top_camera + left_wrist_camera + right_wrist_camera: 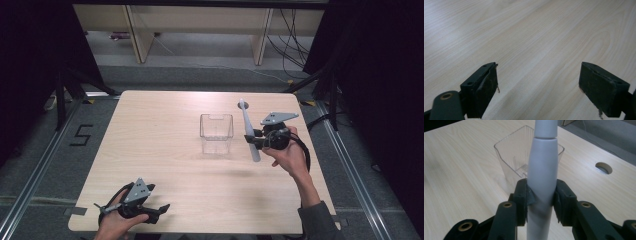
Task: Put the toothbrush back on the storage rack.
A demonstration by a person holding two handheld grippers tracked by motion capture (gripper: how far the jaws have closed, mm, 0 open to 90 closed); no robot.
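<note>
While right claw [541, 202] clamps grey stick [542, 170] mid-shaft | light, stiff, slick | clear bin [507, 157] just beyond jaws | left claw [539, 87] released.

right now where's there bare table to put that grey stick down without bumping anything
Most of the table is bare: the wide stretch left of the clear container, and the near strip between the left gripper and the right gripper. It is tighter on the right, where the grey stick hangs beside the container and near the round hole.
</note>
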